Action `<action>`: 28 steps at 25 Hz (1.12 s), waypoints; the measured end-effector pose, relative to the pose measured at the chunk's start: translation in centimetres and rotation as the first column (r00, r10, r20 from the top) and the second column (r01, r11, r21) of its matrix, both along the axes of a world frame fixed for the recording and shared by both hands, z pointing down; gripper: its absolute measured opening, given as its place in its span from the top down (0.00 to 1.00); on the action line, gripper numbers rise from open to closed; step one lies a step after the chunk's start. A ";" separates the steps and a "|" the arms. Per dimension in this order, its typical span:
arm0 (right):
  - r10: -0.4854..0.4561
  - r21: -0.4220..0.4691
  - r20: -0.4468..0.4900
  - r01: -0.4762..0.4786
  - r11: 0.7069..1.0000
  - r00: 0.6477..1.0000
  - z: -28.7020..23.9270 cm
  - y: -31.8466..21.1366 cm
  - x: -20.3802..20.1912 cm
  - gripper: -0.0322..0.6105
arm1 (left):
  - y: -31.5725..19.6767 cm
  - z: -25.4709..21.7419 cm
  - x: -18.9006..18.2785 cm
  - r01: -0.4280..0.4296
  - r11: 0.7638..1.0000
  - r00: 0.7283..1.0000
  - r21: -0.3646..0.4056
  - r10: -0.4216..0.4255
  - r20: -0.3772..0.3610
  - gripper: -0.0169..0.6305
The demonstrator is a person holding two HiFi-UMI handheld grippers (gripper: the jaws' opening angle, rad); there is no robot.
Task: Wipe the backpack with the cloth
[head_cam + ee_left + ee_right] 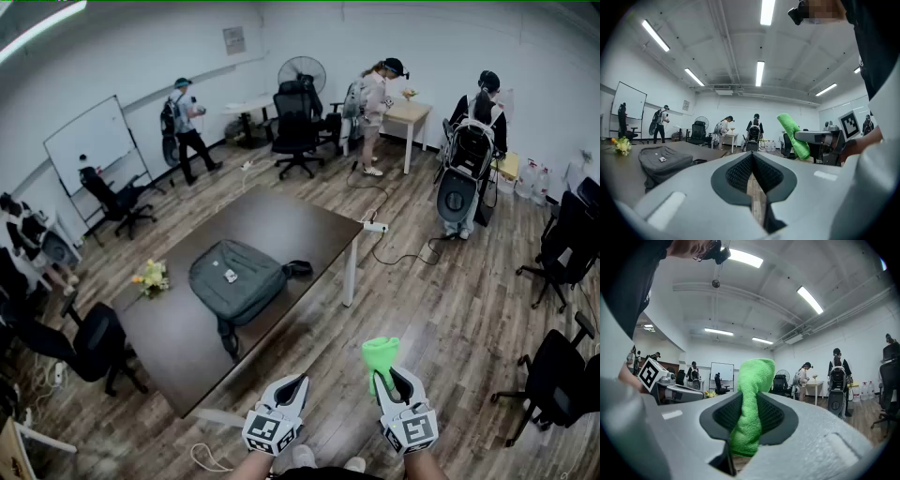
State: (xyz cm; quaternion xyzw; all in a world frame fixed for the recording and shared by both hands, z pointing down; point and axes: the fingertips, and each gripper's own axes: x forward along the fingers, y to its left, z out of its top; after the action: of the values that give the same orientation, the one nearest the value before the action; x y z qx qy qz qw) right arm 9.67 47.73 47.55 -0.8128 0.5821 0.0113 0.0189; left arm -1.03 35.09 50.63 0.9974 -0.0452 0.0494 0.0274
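Backpack: lying flat at the middle of the worktop.
Cloth: off the worktop's near edge, clamped in right tongs.
Left tongs: together, empty, beside that edge.

Wooden plank floor open up to the dark rectangular table — grey fabric backpack fills its middle, black office chair its left.

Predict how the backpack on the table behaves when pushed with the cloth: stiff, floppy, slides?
Probably floppy: the backpack lies slumped flat, so its fabric may dent and bunch under pressure. It looks lightly filled, so it could slide on the smooth table. Its loose strap may drag along.
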 end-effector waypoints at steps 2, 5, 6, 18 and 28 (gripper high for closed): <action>0.003 -0.003 -0.006 -0.003 1.000 1.000 -0.2 -0.5 -0.2 0.80 | -0.6 -0.2 -0.2 0.001 1.000 1.000 -0.002 -0.001 -0.009 0.95; 0.003 -0.006 0.000 -0.003 1.000 1.000 -0.1 -1.1 -0.4 0.80 | -1.2 -0.3 -0.5 0.003 1.000 1.000 0.001 -0.003 -0.012 0.95; 0.001 -0.007 0.004 -0.001 1.000 1.000 0.0 -1.3 -0.5 0.80 | -1.4 -0.2 -0.6 0.004 1.000 1.000 0.002 -0.004 -0.012 0.95; -0.080 -0.014 0.001 0.080 0.997 0.997 -0.5 -6.7 -2.7 0.79 | -5.4 0.9 -3.1 0.038 0.999 0.999 0.006 -0.038 0.017 0.95; -0.103 -0.010 -0.002 0.103 0.995 0.995 -0.6 -13.9 -4.4 0.79 | -13.0 0.8 -5.8 0.088 0.996 0.996 0.016 -0.088 0.013 0.95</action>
State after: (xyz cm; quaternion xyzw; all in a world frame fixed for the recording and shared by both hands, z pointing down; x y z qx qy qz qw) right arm 5.25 33.79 46.96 -0.7817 0.6235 0.0083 0.0146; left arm -6.84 22.08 51.44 0.9942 -0.0896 0.0548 0.0214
